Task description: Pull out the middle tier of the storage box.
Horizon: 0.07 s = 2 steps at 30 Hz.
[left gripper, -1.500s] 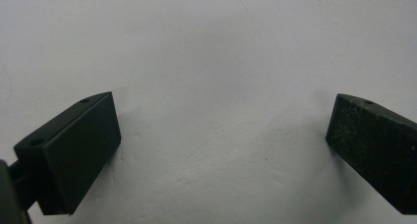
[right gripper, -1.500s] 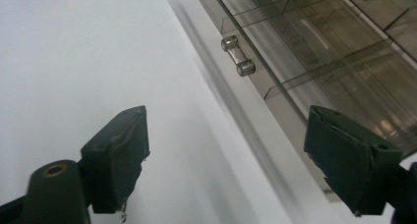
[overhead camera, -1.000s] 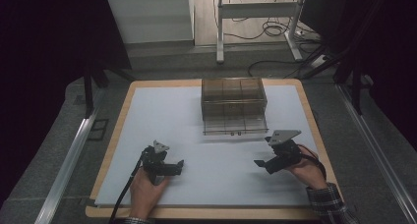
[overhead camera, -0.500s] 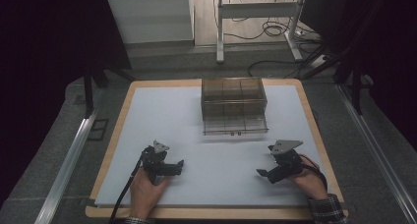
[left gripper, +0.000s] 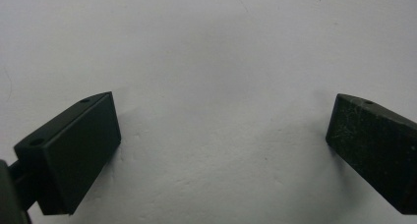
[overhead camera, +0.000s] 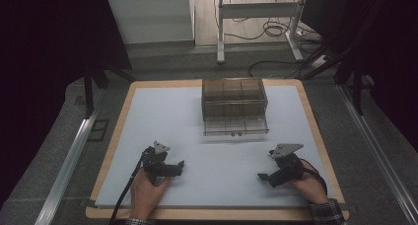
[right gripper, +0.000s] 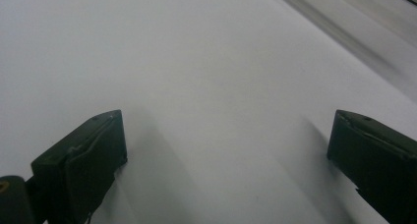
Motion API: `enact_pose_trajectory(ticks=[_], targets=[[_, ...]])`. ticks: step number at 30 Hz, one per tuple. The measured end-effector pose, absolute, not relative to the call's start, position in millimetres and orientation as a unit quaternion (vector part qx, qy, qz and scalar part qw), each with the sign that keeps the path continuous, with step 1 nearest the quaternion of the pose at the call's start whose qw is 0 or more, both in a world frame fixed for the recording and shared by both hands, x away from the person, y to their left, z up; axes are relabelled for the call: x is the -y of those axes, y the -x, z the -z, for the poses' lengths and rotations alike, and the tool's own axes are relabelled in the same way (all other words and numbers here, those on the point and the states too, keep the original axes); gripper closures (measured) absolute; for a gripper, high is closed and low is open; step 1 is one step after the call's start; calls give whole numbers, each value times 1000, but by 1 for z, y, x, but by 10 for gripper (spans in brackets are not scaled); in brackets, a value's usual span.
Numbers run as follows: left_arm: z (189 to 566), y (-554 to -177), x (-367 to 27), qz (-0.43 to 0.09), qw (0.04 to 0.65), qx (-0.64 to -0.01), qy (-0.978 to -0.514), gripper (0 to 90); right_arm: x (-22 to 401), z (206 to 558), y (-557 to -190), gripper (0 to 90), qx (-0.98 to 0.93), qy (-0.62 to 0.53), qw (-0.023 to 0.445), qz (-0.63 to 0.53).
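Note:
A smoky clear plastic drawer box [overhead camera: 234,104] stands at the far middle of the white mat [overhead camera: 162,116], with its bottom drawer pulled out toward me. My left gripper [overhead camera: 177,167] rests low on the mat at the near left, its jaws pointing right; in the left gripper view [left gripper: 221,150] it is open over bare mat. At the near right, my right gripper [overhead camera: 265,177] points left, close to the mat. Its jaws have just been opening a little and stand wide in the right gripper view [right gripper: 226,155], with nothing between them.
The mat lies on a wooden board [overhead camera: 315,131] with a raised light rim. Metal rails [overhead camera: 69,161] run along both sides. Beyond the far edge are desk legs [overhead camera: 220,32] and loose cables [overhead camera: 266,32] on the floor.
The right hand has come down and toward the near edge, bringing its gripper close to the mat. The left hand and the drawer box have kept still.

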<state>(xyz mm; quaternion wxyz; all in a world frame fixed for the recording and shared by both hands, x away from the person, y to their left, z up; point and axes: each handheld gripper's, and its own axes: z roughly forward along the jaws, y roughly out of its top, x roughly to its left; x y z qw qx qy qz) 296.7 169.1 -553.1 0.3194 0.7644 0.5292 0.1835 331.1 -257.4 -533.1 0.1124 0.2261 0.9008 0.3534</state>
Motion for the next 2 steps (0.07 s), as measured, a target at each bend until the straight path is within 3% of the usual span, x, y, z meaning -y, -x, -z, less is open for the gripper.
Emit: enact_pose_trajectory(ticks=[2], targets=[[553,-297,-169,-183,319,-529,-765,0,257,533,-331,9,-901,-226,112,-353]])
